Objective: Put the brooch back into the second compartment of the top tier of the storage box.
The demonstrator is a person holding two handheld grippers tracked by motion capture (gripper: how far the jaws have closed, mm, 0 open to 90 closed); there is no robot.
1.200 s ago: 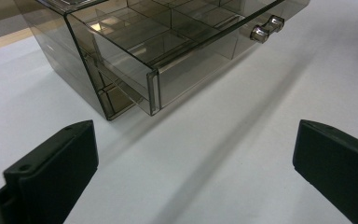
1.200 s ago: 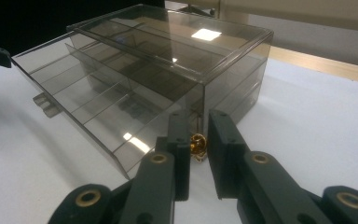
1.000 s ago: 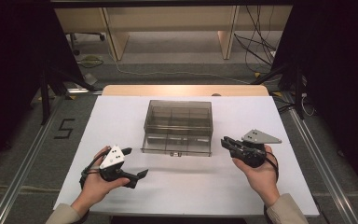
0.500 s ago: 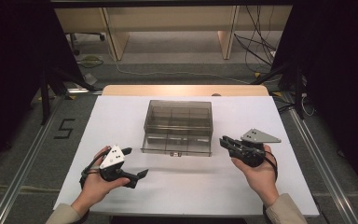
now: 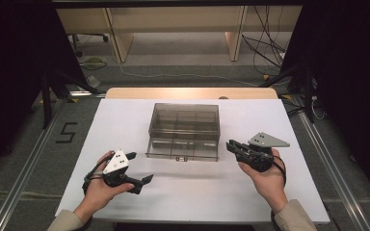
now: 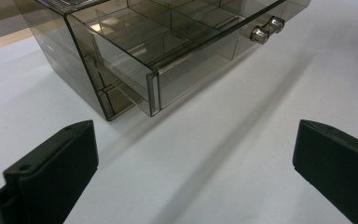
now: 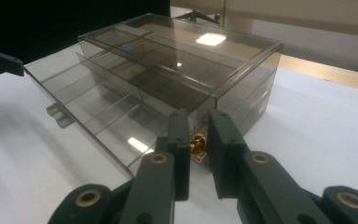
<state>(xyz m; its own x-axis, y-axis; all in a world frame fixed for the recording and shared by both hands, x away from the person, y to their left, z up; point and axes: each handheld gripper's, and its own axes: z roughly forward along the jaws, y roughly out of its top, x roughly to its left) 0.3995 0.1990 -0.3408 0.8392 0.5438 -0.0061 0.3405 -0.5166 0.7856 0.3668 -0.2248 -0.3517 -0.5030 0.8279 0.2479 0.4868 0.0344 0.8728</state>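
Flanking the drawer box [image 5: 184, 131], grippers well off its edges

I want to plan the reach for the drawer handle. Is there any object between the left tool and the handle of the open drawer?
Nothing visible stands between them. In the left gripper view, bare white table lies between the open left tool and the drawer with its handle.

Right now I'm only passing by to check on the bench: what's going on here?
A person at a white table holds a gripper in each hand beside a smoky clear drawer box whose drawer is pulled partly out. The right gripper is shut on a small gold object. The left gripper is open and touches nothing.
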